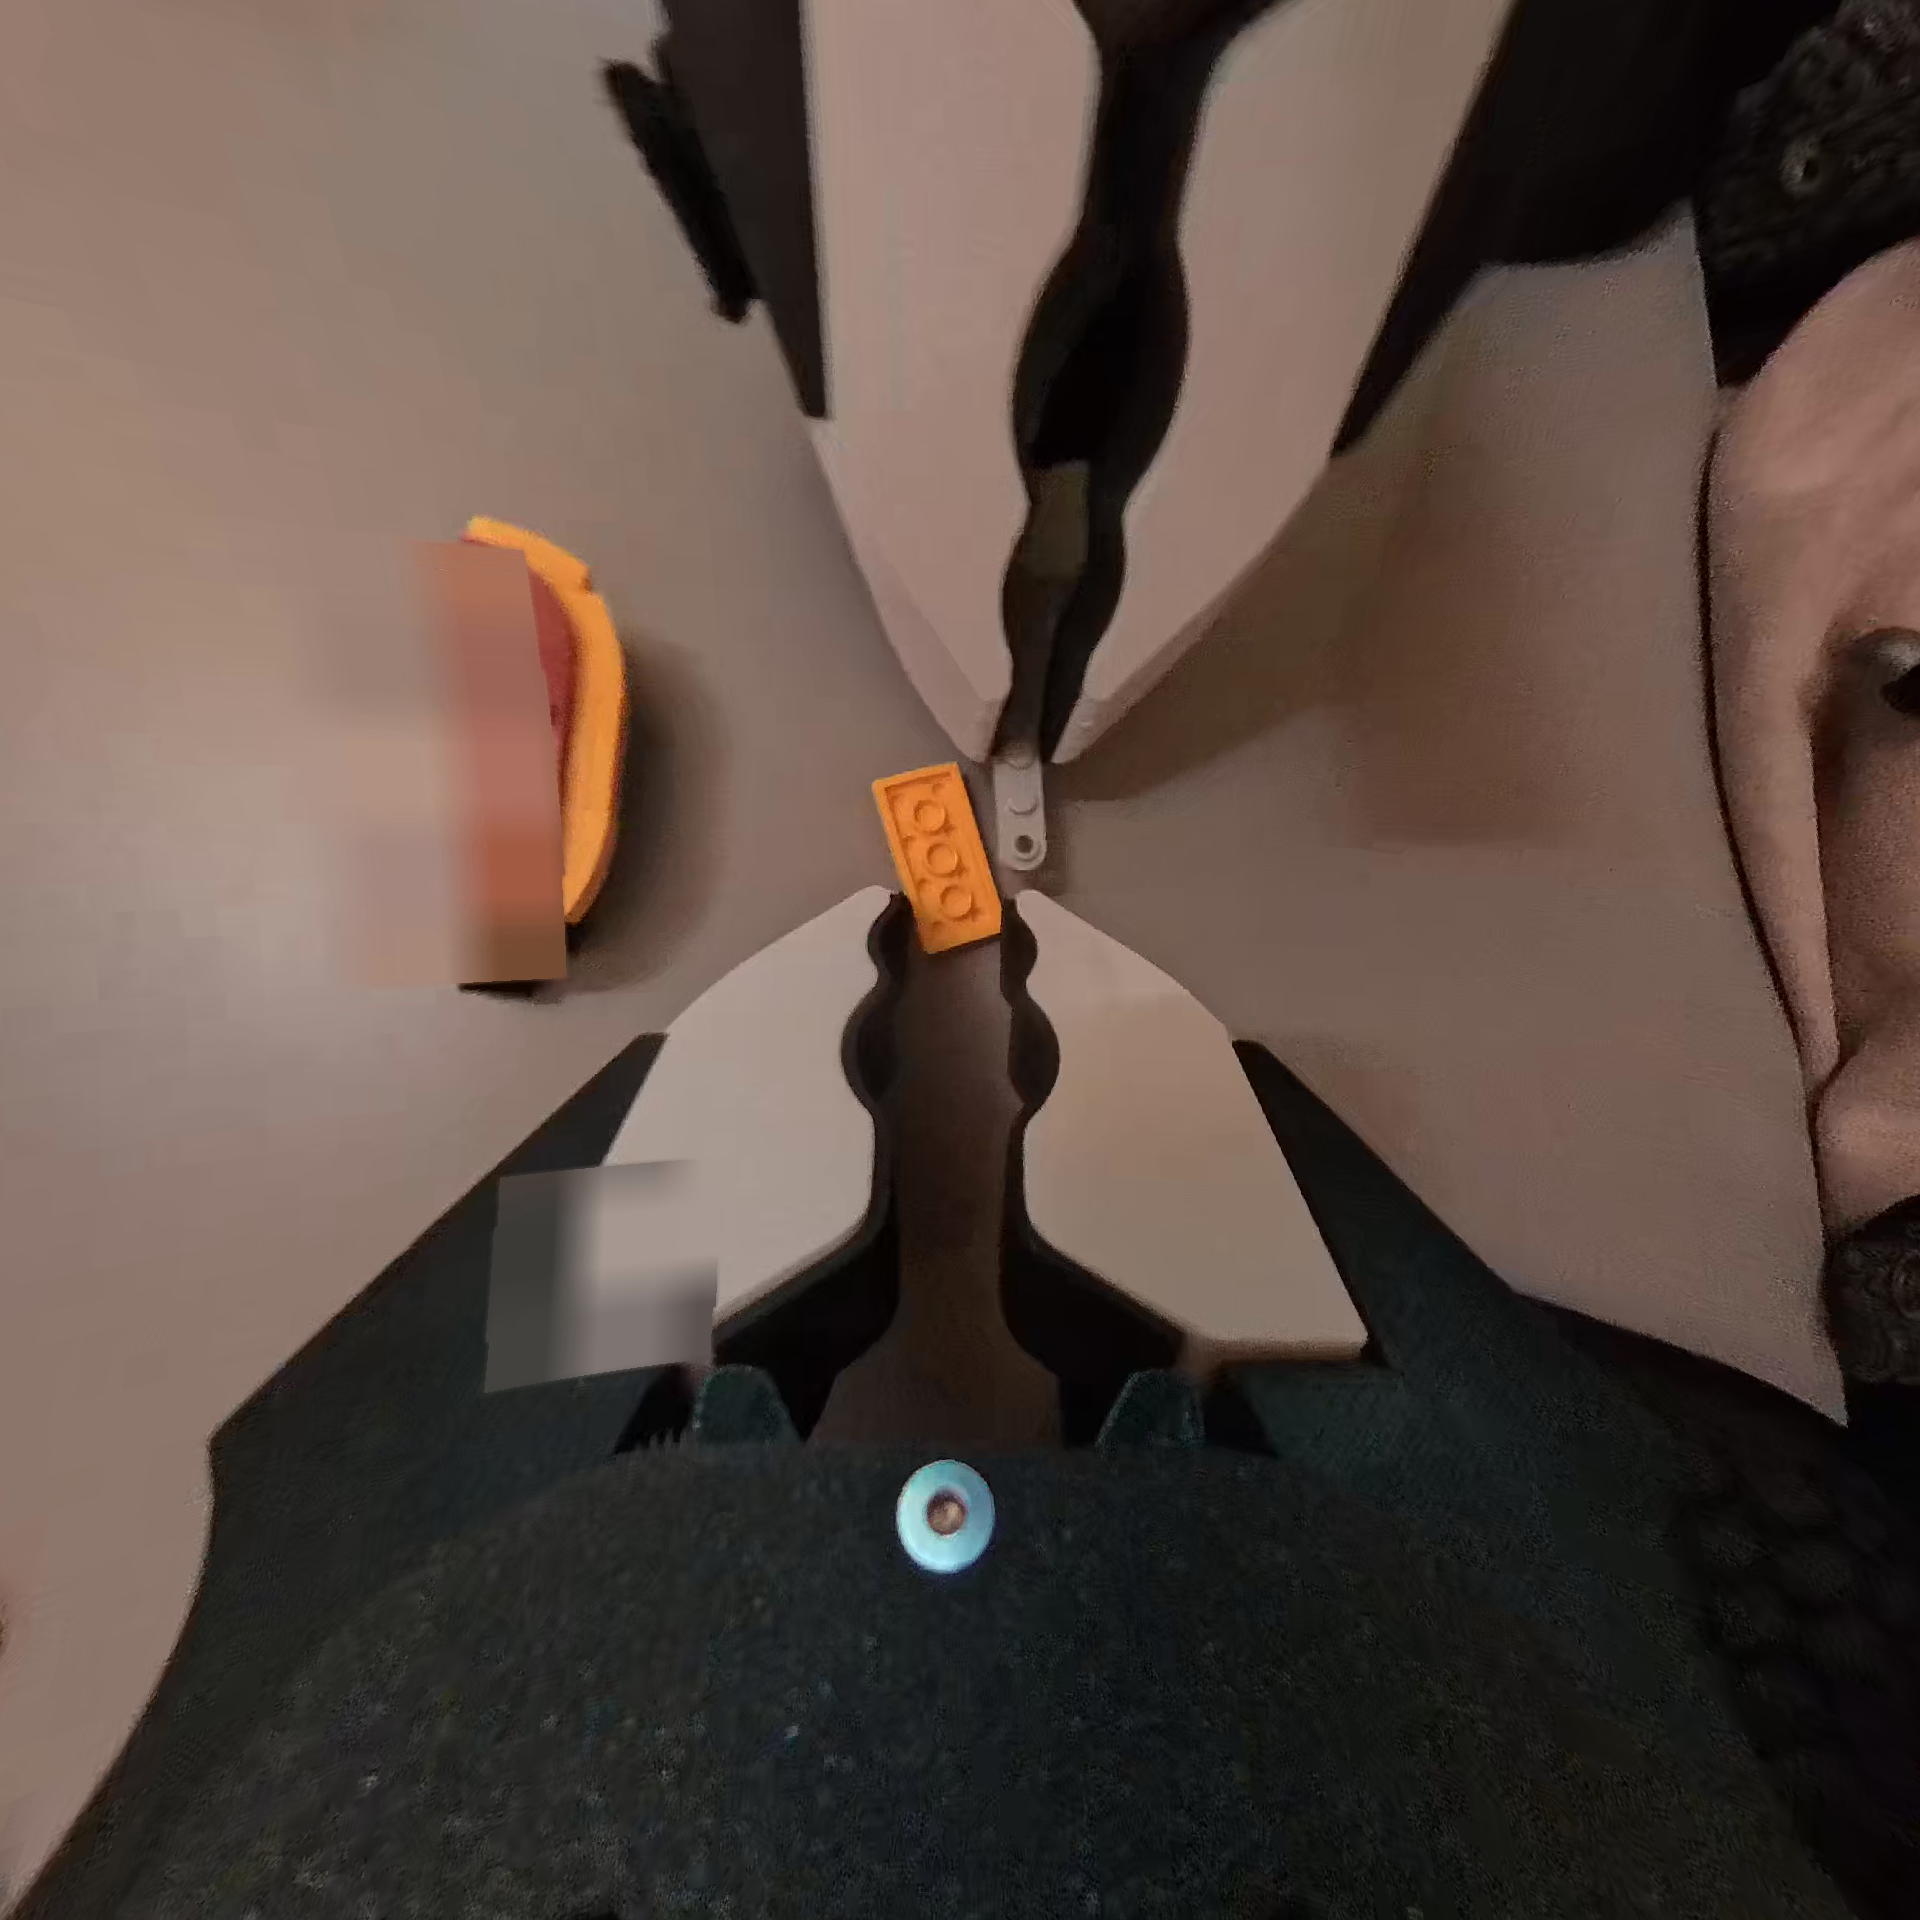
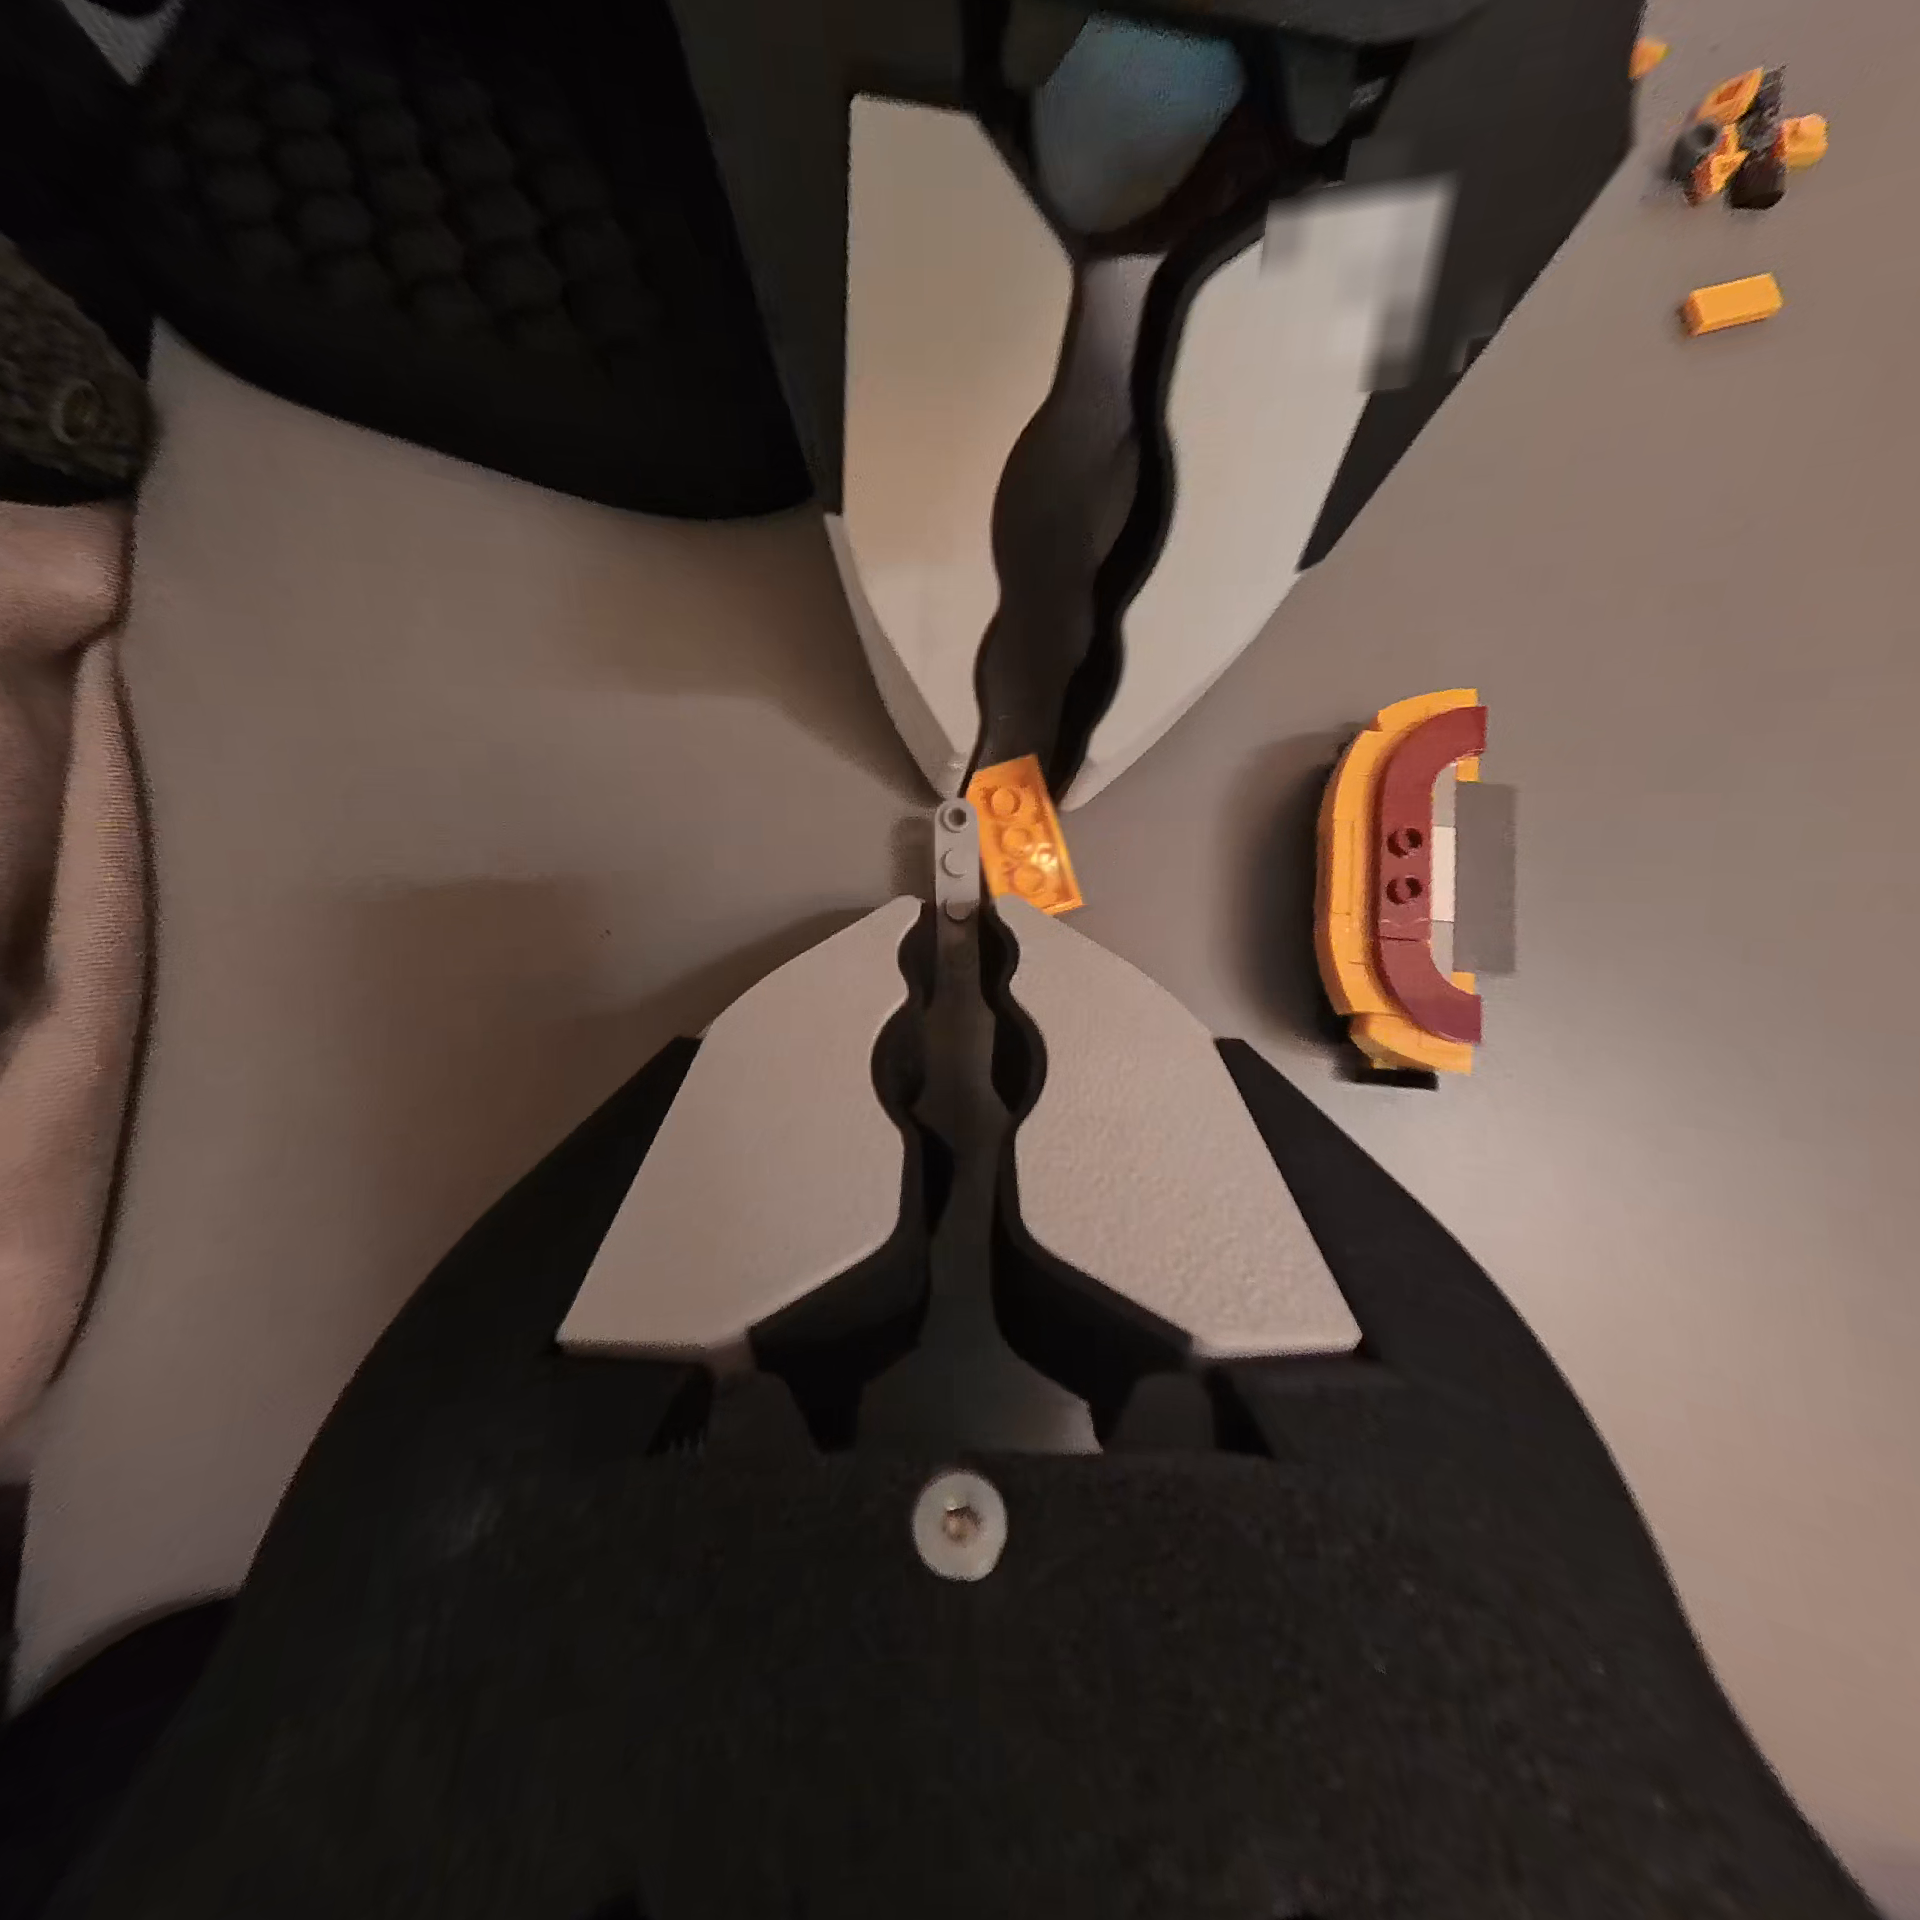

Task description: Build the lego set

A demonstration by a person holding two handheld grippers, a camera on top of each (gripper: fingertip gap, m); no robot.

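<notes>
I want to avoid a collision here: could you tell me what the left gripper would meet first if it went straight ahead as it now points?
The right gripper, tip to tip opposite it. The orange plate the left gripper holds already sits beside the other's grey plate; depth unclear.

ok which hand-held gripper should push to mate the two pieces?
Probably left hand-held gripper: it grips the orange plate beside the grey plate. Right hand-held gripper can brace.

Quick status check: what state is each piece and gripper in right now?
Left gripper: shut on orange plate.
Right gripper: shut on grey plate.
Orange plate: held above the table, underside up in the left wrist view.
Grey plate: held alongside the orange plate.
Curved assembly: part-built, resting on table.
Loose pieces: unused, on table.
</notes>
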